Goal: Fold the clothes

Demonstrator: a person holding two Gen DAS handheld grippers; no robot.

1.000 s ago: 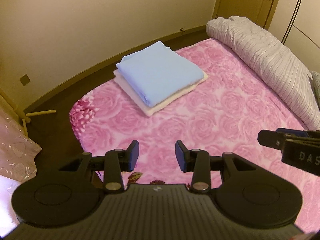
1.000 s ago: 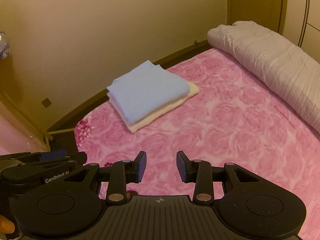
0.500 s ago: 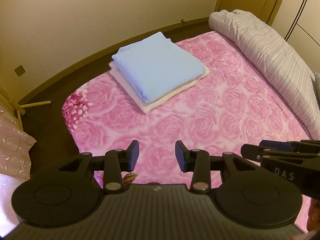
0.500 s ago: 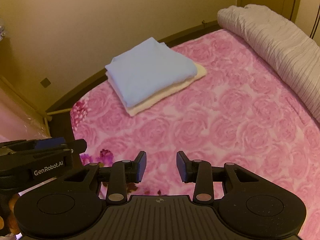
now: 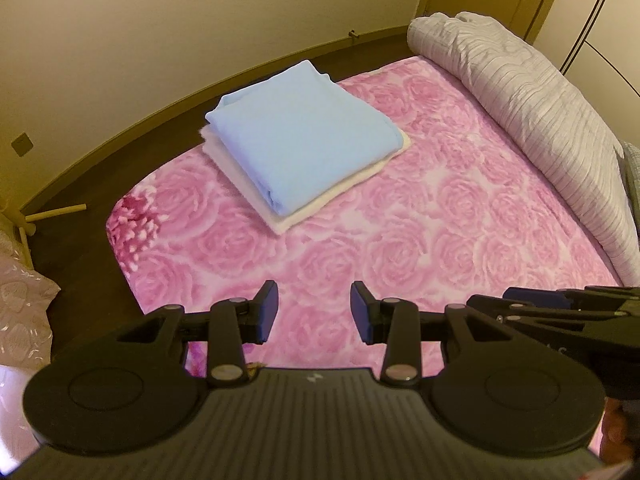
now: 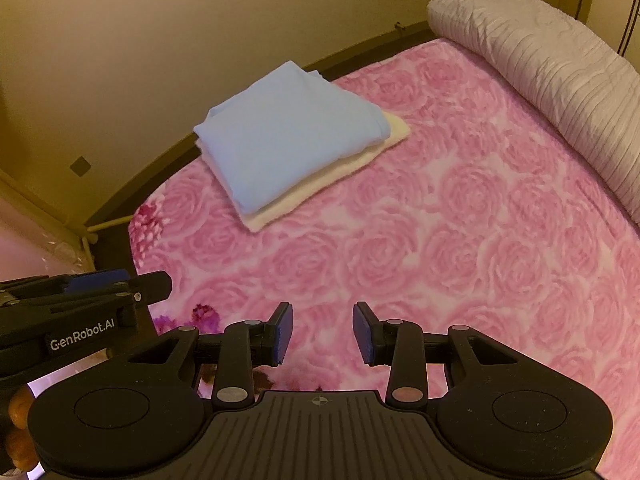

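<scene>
A folded light-blue garment (image 5: 304, 136) lies squared on top of a folded cream garment (image 5: 340, 196), and the pair rests on the pink rose-patterned bedspread (image 5: 420, 248) toward its far corner, close to the wall side of the bed. Beyond the stack, along the far right edge of the bedspread, a grey striped duvet (image 5: 540, 112) is rolled up. The left gripper (image 5: 314, 312) hovers over the near part of the bedspread, well short of the stack, its jaws spread with nothing between them. The right gripper (image 6: 322, 334) hangs just beside it over the same near strip of bedspread, its jaws likewise parted and empty, neither one touching the clothes
</scene>
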